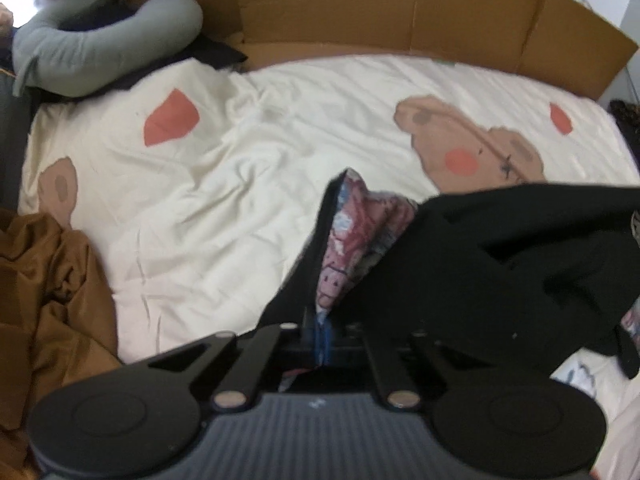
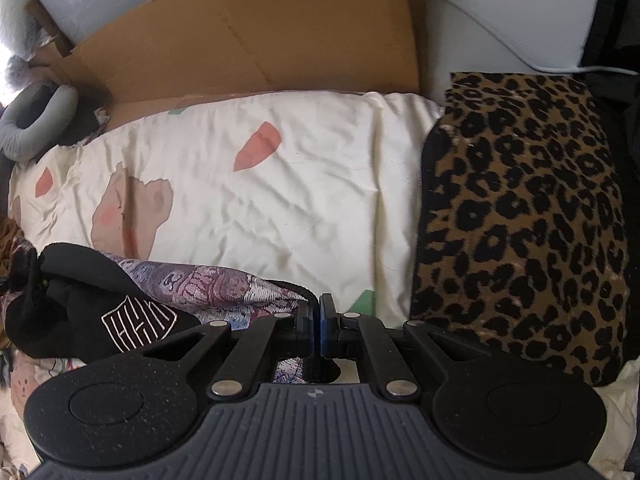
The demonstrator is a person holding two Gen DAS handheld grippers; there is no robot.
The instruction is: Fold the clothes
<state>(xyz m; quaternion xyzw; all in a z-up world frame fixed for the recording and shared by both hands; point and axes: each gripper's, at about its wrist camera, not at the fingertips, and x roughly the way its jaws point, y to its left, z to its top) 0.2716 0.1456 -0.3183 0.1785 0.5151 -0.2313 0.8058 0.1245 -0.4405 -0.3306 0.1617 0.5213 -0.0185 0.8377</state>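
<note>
Both sets of fingers are pinching the same black garment (image 1: 500, 264). Left fingers (image 1: 322, 334) are pressed together on one edge of it, and the cloth rises up from them like a little tent. Inside the fold I see its pink and blue picture lining (image 1: 352, 240). Most of the black cloth hangs to the right of my left fingers, lifted off the bed.

Right fingers (image 2: 316, 326) are pressed together too, with a thin bit of the garment's (image 2: 92, 304) edge caught between their blue pads (image 2: 327, 330). From there the cloth runs off to the left, where it bunches up in a soft heap. A white line badge (image 2: 138, 326) shows on the black part, just left of these fingers.

Past my fingers lies the bed with a cream cover (image 1: 248, 168) that has brown bears and red shapes on it. Brown cardboard (image 1: 360, 12) stands at the far side of the bed. A grey neck pillow (image 1: 100, 52) sits far off to the left. Brown cloth (image 1: 48, 288) is piled close on the left of my left fingers. A leopard spot cloth (image 2: 524, 216) lies just to the right of my right fingers.
</note>
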